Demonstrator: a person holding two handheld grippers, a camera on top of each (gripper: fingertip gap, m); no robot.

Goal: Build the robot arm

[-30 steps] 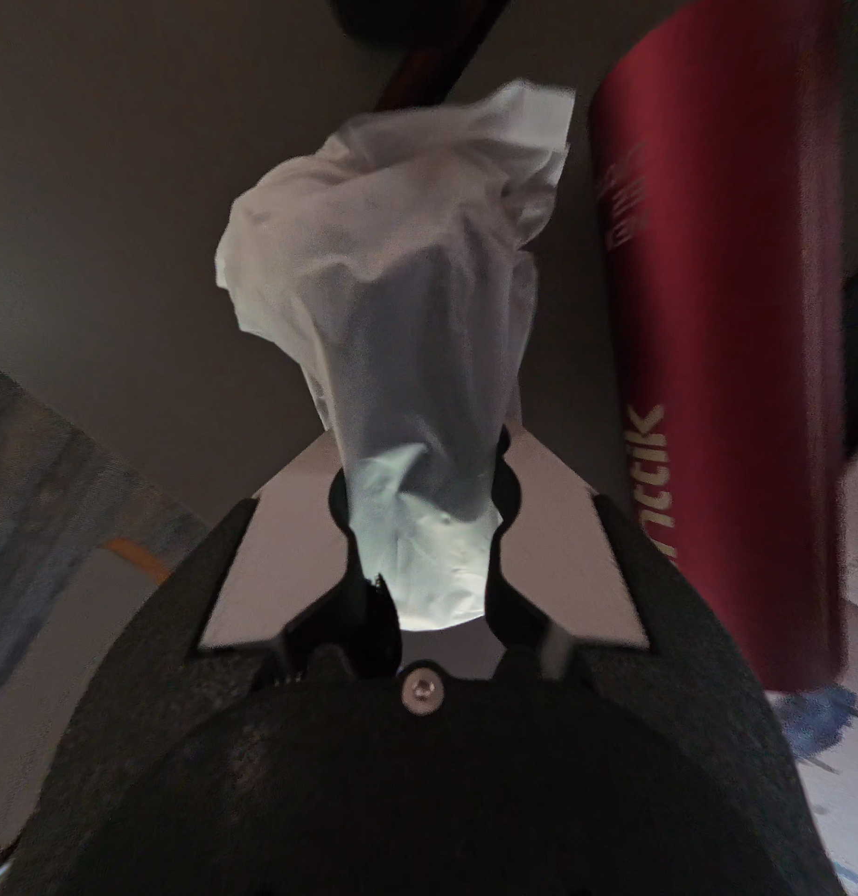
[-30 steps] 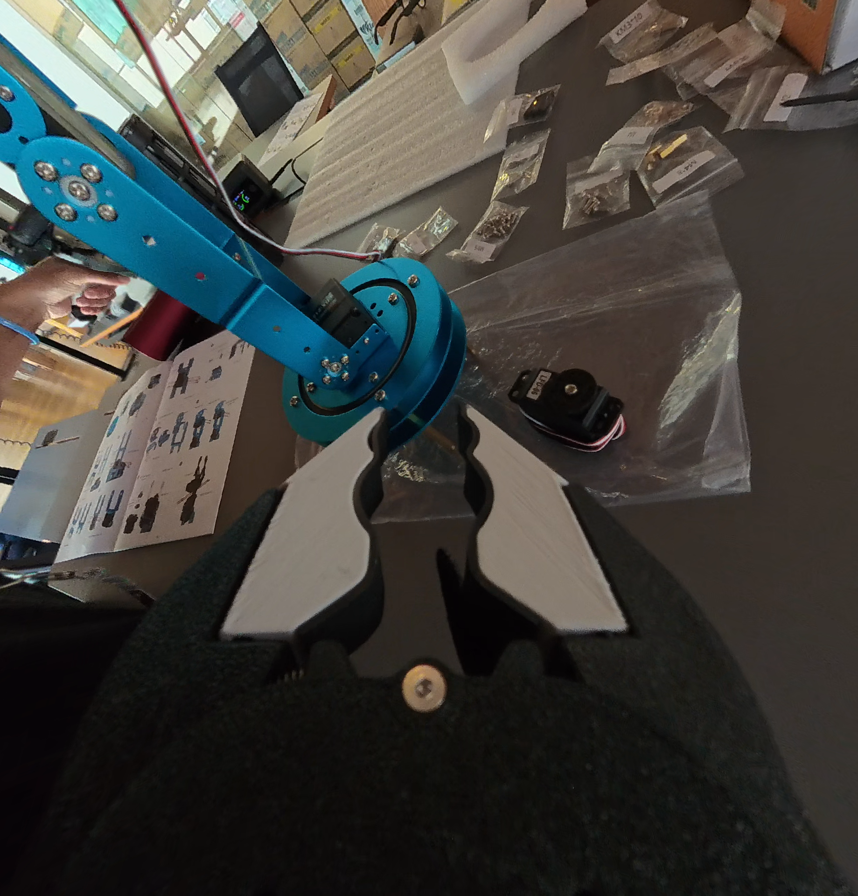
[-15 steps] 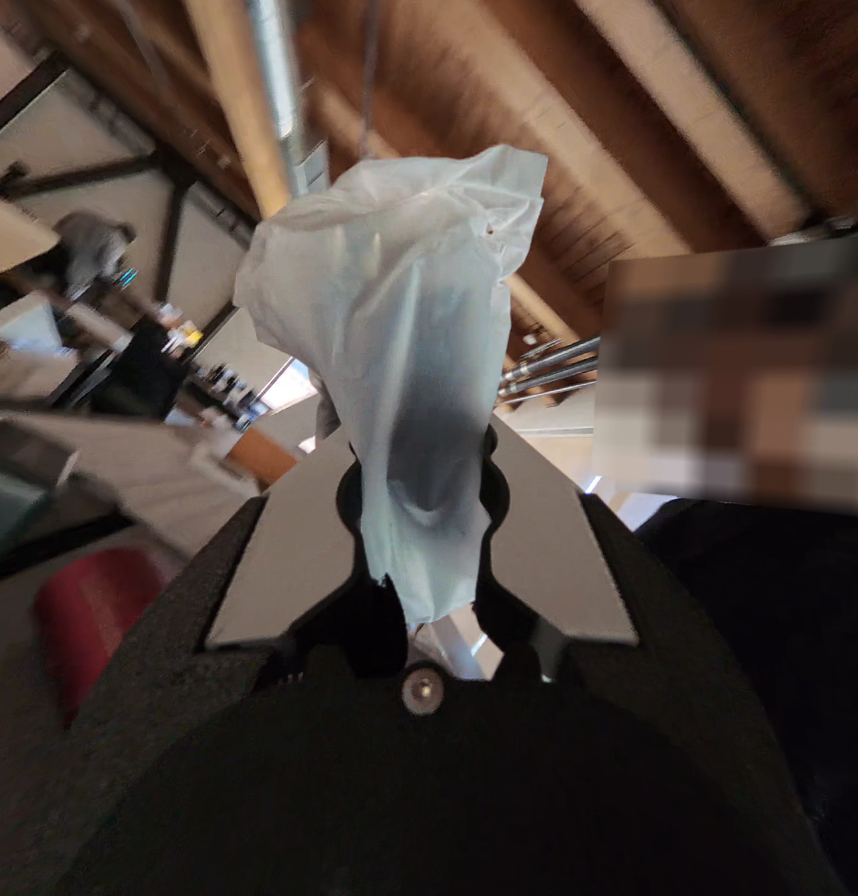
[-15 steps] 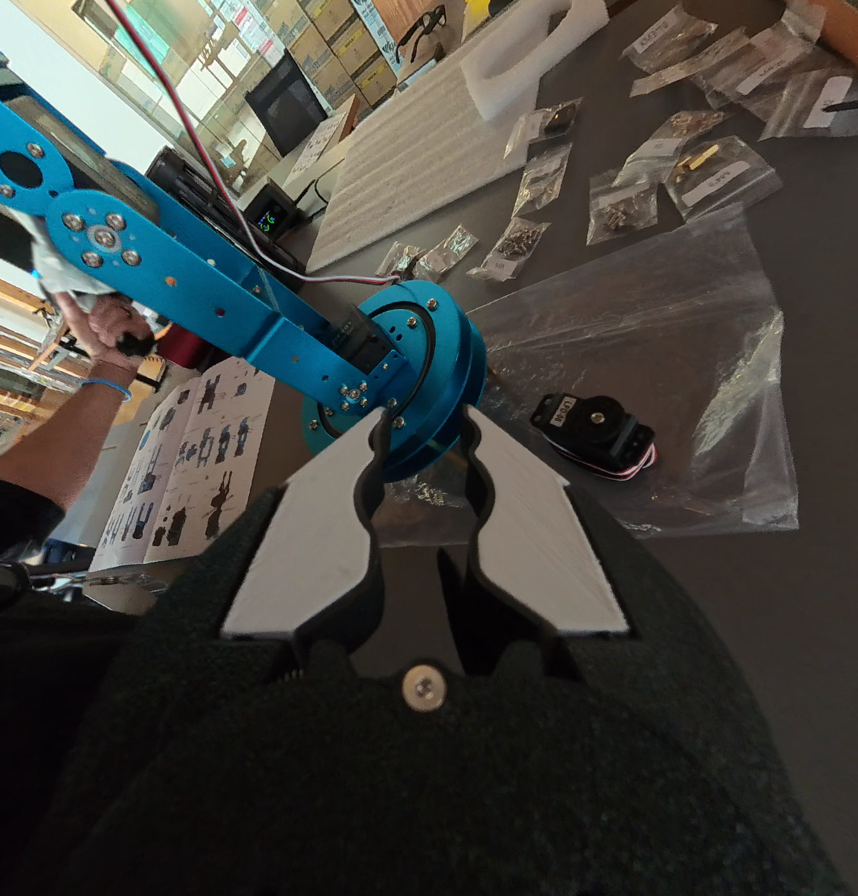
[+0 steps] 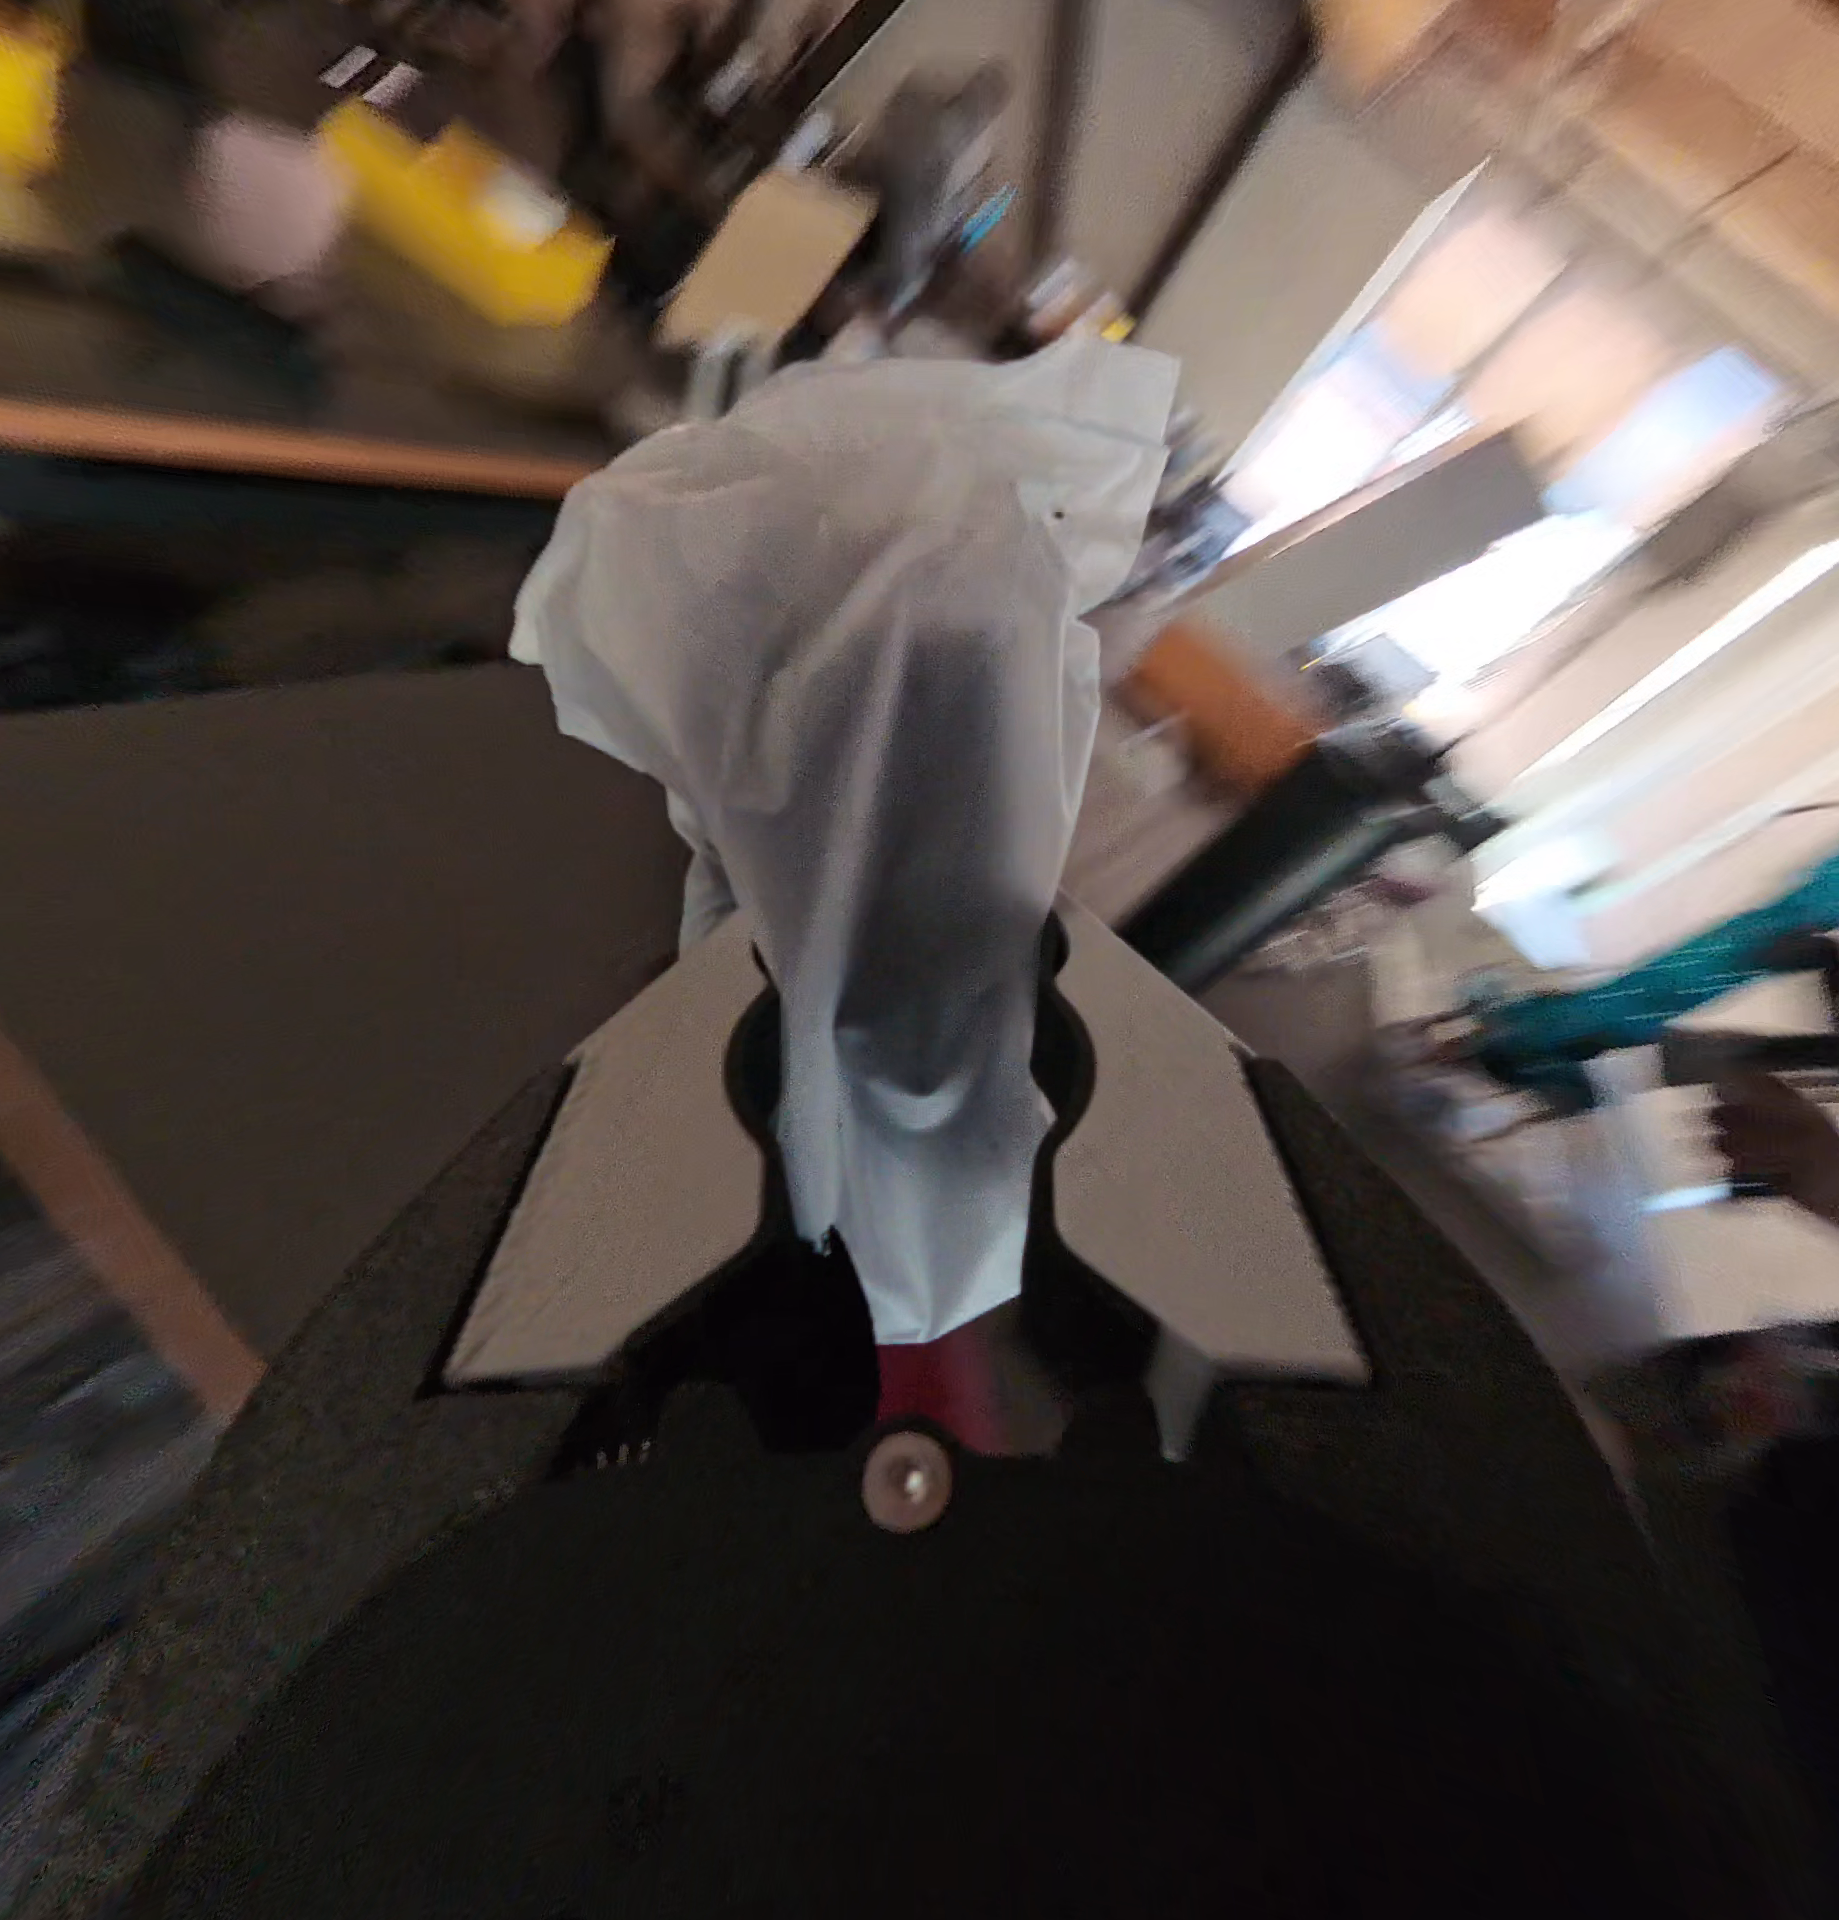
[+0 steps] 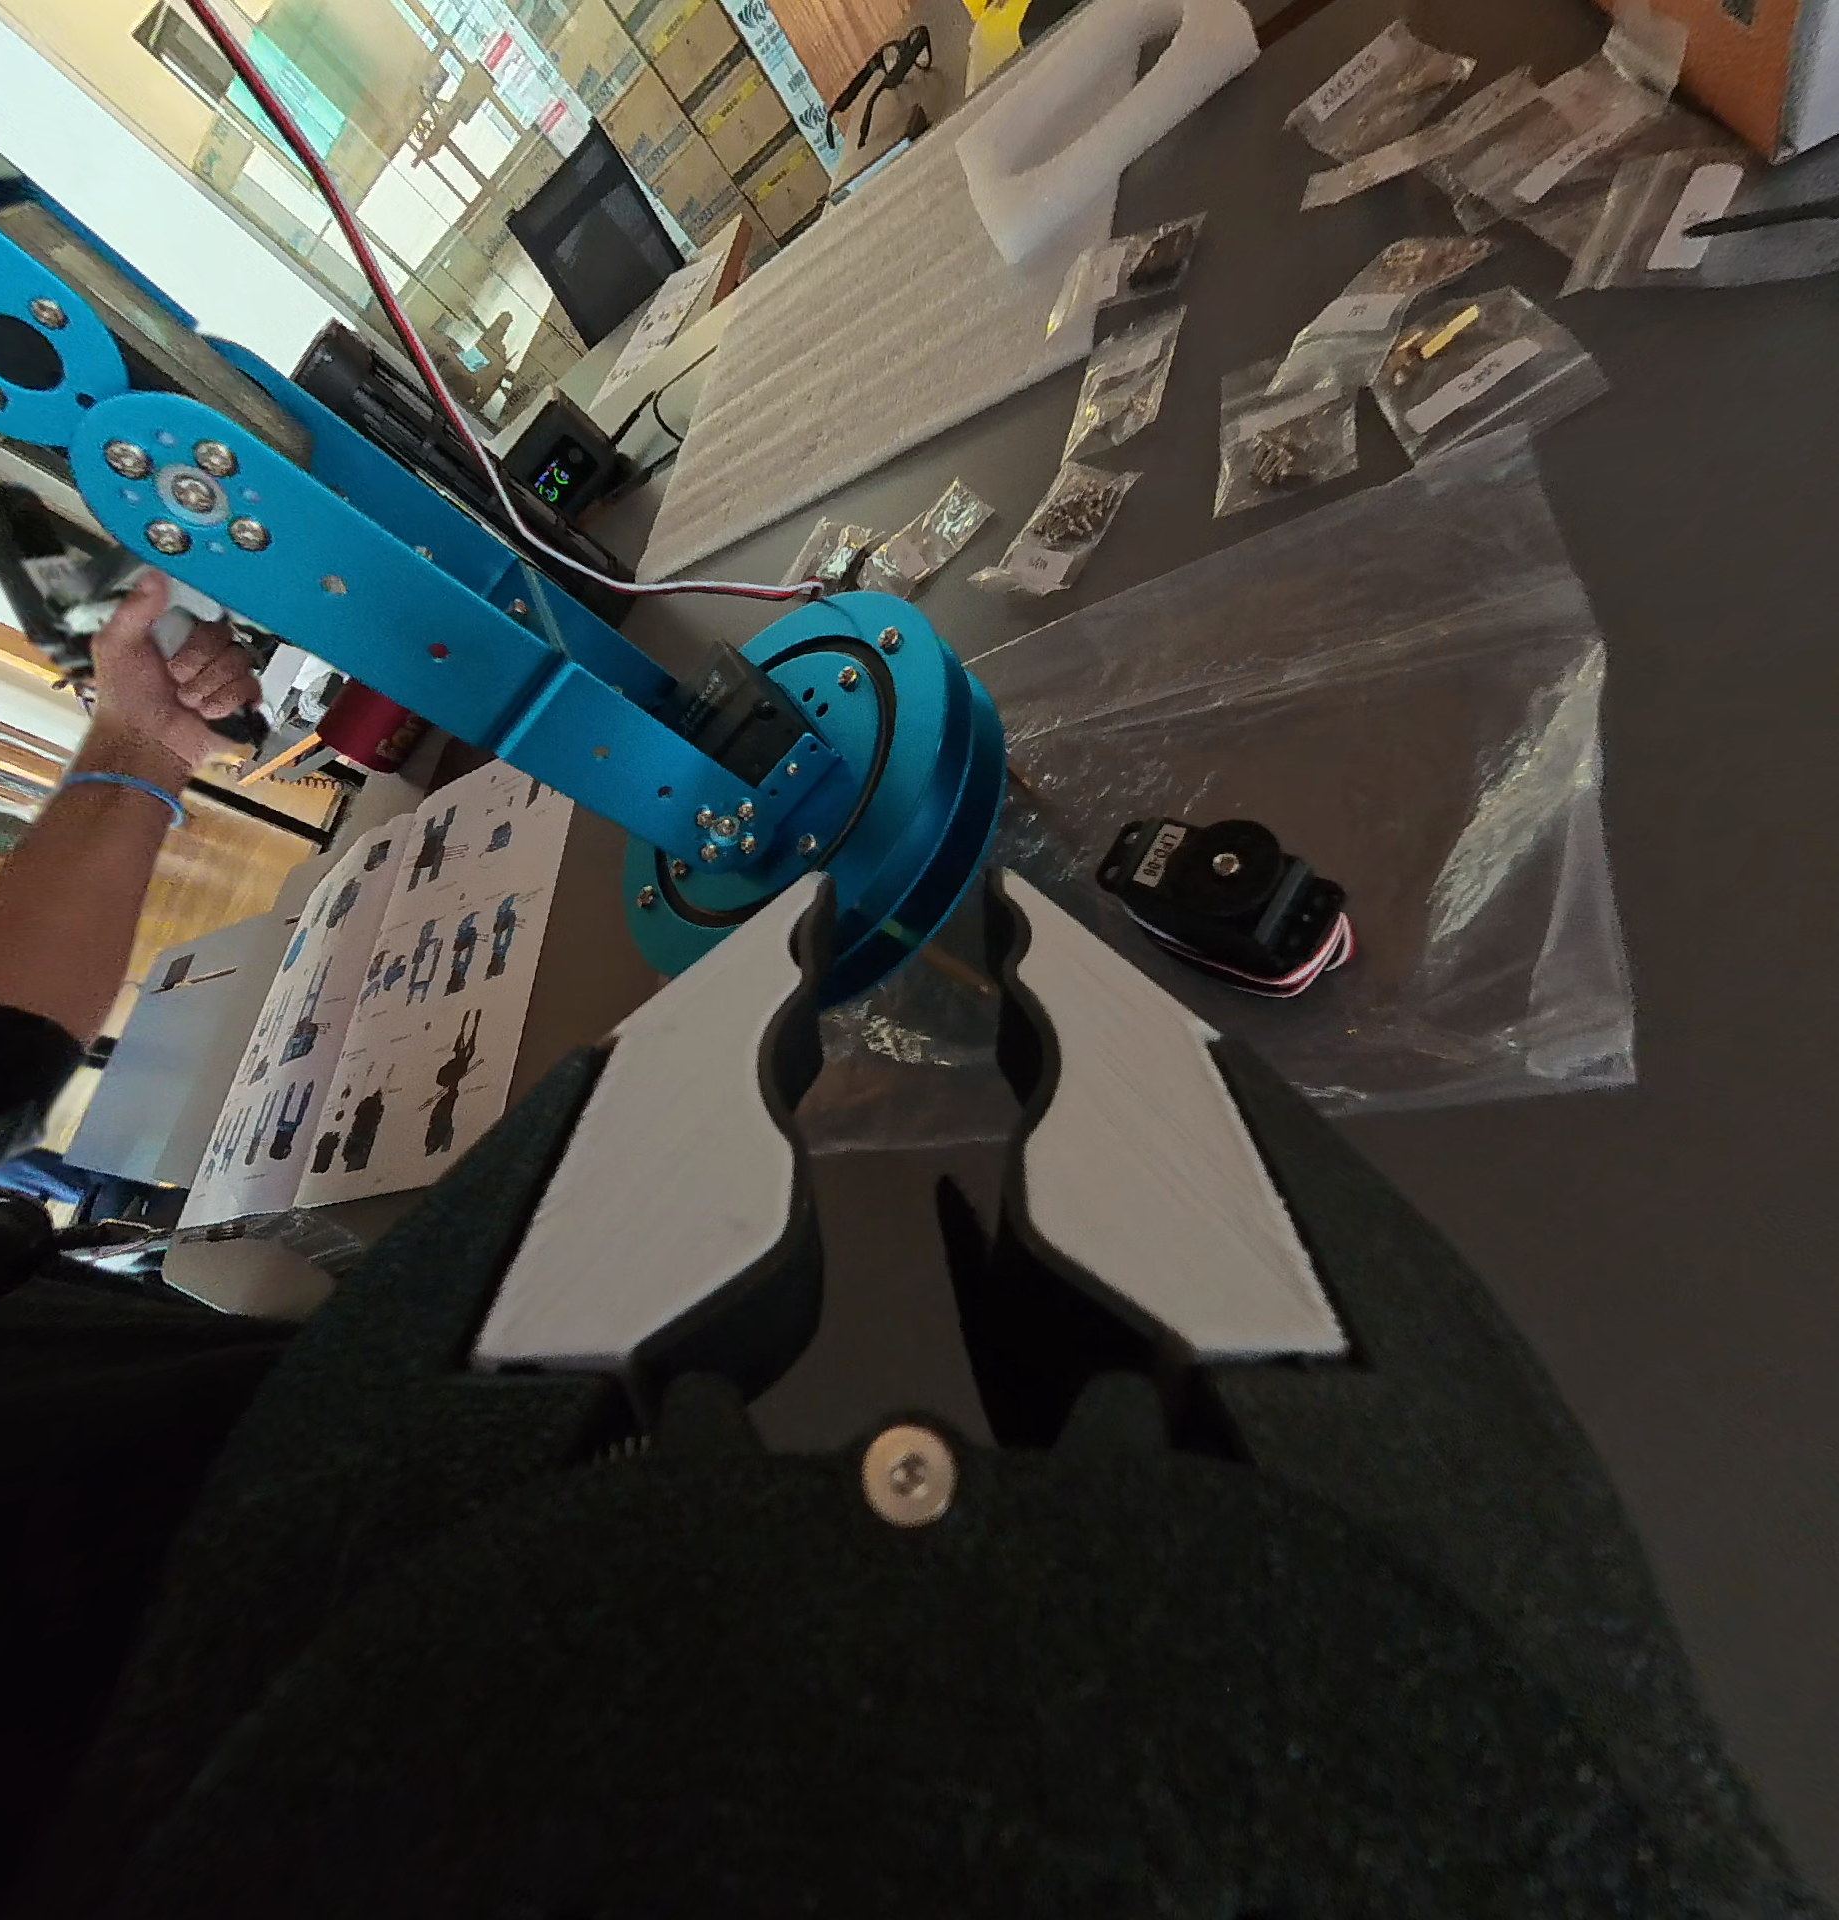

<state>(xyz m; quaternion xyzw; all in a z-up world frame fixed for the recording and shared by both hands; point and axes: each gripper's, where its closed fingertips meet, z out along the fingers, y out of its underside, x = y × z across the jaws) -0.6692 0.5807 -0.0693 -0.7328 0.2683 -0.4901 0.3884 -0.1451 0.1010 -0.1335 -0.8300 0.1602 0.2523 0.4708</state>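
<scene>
The wipe (image 5: 863, 727) in the left gripper (image 5: 899, 1049) is thin white matt cloth or paper, creased and slightly see-through. The right gripper (image 6: 904, 997) has a rough, grainy black body, pale ridged plastic fingers (image 6: 676, 1143) and a shiny metal screw (image 6: 907, 1473). The blue arm (image 6: 395, 623) and its round base (image 6: 873, 790) are smooth satin metal with bright bolts. The bag (image 6: 1393, 790) is clear glossy plastic, wrinkled. The servo (image 6: 1221, 883) is black plastic. The manual (image 6: 375, 997) is printed paper, the foam sheet (image 6: 873, 343) white and ribbed, the counter (image 6: 1673, 1299) matt grey.
</scene>
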